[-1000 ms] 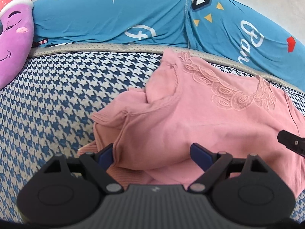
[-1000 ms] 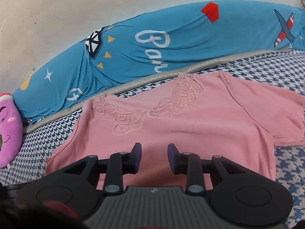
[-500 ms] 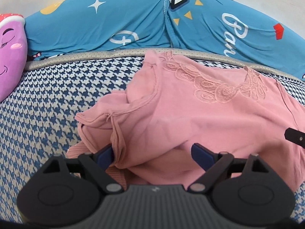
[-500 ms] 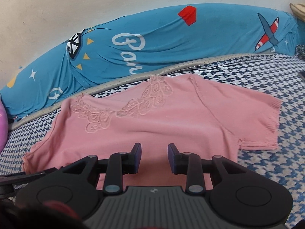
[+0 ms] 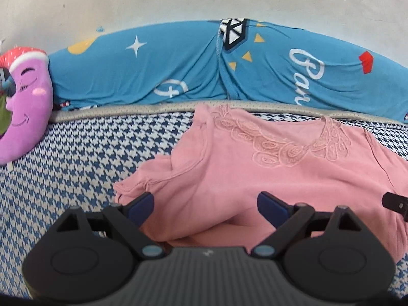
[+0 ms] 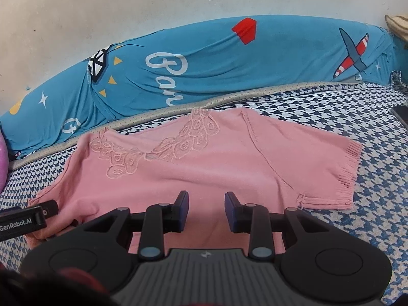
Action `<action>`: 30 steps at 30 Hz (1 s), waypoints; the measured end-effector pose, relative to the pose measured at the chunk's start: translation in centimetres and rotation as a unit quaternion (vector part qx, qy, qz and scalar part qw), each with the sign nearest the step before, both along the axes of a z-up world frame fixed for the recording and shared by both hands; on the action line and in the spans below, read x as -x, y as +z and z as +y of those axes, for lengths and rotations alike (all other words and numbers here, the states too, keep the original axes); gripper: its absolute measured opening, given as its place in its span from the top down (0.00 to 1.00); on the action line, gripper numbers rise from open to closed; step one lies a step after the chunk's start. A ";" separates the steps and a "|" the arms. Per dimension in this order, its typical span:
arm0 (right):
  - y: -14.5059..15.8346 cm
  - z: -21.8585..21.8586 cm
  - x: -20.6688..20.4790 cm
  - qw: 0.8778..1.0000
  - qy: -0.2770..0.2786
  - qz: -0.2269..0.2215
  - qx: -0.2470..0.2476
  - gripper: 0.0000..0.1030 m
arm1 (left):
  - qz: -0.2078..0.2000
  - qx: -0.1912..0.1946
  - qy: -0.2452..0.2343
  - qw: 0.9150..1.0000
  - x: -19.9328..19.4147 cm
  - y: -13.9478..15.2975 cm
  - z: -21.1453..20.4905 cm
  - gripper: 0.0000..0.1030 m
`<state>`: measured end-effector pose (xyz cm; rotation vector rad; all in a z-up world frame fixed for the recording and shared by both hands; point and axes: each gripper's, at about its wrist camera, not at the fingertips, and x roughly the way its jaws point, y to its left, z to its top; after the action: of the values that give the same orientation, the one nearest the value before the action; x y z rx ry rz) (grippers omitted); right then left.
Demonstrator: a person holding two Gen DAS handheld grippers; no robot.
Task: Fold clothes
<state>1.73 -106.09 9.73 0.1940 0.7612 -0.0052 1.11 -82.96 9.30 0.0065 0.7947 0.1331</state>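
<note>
A pink short-sleeved top (image 5: pixel 293 176) with a lace neckline lies front up on the houndstooth bed cover (image 5: pixel 76 165). In the left wrist view its left sleeve is bunched and folded in over the body. My left gripper (image 5: pixel 205 205) is open wide over that bunched side, empty. In the right wrist view the top (image 6: pixel 204 163) lies flat, its right sleeve spread out. My right gripper (image 6: pixel 206 211) is open above the lower body of the top, empty. The left gripper's body (image 6: pixel 23 220) shows at the left edge.
A long blue printed bolster (image 5: pixel 178 66) lies along the wall behind the top; it also shows in the right wrist view (image 6: pixel 204 66). A purple moon-shaped plush (image 5: pixel 25 107) sits at far left. A dark flat object (image 6: pixel 401 116) lies at the right edge.
Both grippers have pulled back and tilted up, so more wall shows. The folded left sleeve now lies lower and flatter. Both grippers stay open.
</note>
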 end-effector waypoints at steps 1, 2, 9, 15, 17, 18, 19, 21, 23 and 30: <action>0.0 -0.1 0.1 1.000 -0.001 0.001 0.002 0.69 | -0.001 -0.001 -0.004 1.000 0.0 0.1 -0.2 0.11; 0.0 -0.2 0.2 1.000 -0.003 0.001 0.004 0.69 | 0.000 -0.002 -0.010 1.000 0.1 0.1 -0.5 0.11; 1.2 -1.4 1.3 1.000 -0.022 -0.009 -0.007 0.69 | 0.009 -0.001 -0.044 0.999 0.7 0.3 -2.1 0.09; 2.4 -1.6 3.5 1.000 -0.022 -0.017 -0.005 0.69 | 0.028 0.007 -0.063 0.998 1.9 -0.6 -2.6 0.08; 2.6 -1.8 4.3 1.000 -0.022 -0.017 -0.001 0.69 | 0.026 -0.007 -0.066 0.997 2.5 -0.9 -2.5 0.08; 2.7 -1.8 4.6 1.000 -0.022 -0.017 0.002 0.69 | 0.027 -0.013 -0.067 0.997 2.8 -1.1 -2.6 0.08; 2.8 -1.9 5.0 1.000 -0.022 -0.017 0.004 0.69 | 0.028 -0.017 -0.069 0.997 3.0 -1.2 -2.6 0.08; 2.9 -2.3 5.8 0.999 -0.028 -0.016 0.001 0.69 | 0.031 -0.020 -0.072 0.997 3.7 -1.4 -2.9 0.08; 3.1 -2.8 6.6 0.999 -0.039 -0.015 -0.007 0.69 | 0.031 -0.021 -0.076 0.996 4.5 -1.7 -2.9 0.08; 3.4 -3.8 9.0 0.997 -0.070 -0.002 -0.037 0.69 | 0.035 -0.016 -0.080 0.996 7.3 -2.3 -2.7 0.08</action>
<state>-7.27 -109.93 13.17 0.3173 0.7429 -0.1099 -6.15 -85.66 6.99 0.1060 0.8584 -0.0055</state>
